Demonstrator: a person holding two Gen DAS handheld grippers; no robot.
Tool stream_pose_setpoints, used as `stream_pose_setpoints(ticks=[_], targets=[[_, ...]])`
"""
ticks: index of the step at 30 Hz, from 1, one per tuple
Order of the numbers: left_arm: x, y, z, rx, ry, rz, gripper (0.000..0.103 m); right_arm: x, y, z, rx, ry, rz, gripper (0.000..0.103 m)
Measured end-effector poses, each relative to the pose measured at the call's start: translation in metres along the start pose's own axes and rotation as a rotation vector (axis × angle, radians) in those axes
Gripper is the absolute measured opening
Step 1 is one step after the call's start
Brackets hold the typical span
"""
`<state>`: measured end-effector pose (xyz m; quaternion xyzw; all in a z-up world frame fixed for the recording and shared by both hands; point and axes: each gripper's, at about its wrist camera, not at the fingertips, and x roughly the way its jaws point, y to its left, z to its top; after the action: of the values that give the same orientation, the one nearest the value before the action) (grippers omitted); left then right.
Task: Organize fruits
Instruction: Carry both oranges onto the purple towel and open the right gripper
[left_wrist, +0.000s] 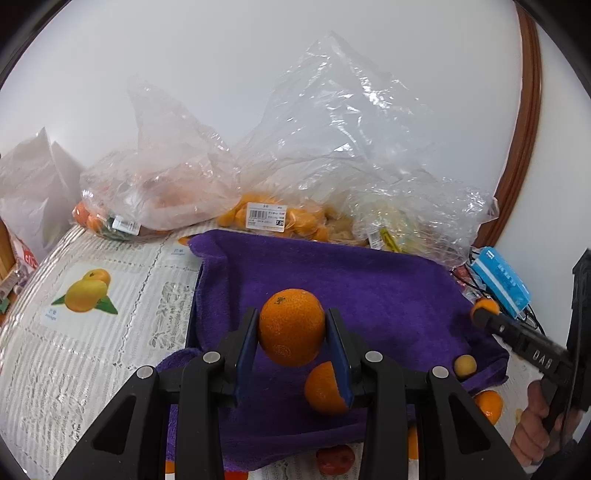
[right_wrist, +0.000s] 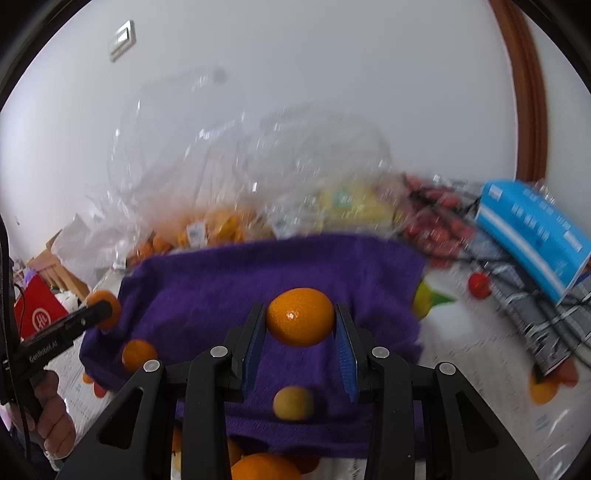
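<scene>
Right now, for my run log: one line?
left gripper: holding orange | right gripper: holding orange | both above purple towel

Both the left gripper and the right gripper are matte black plastic with angular linkage arms, round silver pivot screws and ribbed blue pads; white lettering marks their side bars, and bare-skinned hands grip the handles

Plain white wall with a brown wooden frame.
</scene>
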<state>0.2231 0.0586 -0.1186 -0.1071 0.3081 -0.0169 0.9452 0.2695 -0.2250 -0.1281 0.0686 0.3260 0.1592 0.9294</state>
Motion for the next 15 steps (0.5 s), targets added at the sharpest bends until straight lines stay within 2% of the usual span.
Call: stream_pose_setpoints(ticks=[5, 15], targets=[[0.006, 0.0, -0.004, 0.003, 0.019, 0.015, 0.035, 0.01, 0.009, -0.011, -0.039, 0.033, -0.004, 0.037], [0.013, 0.004, -0.006, -0.02, 0.052, 0.028, 0.035, 0.018, 0.007, -0.015, -0.021, 0.084, 0.004, 0.037]])
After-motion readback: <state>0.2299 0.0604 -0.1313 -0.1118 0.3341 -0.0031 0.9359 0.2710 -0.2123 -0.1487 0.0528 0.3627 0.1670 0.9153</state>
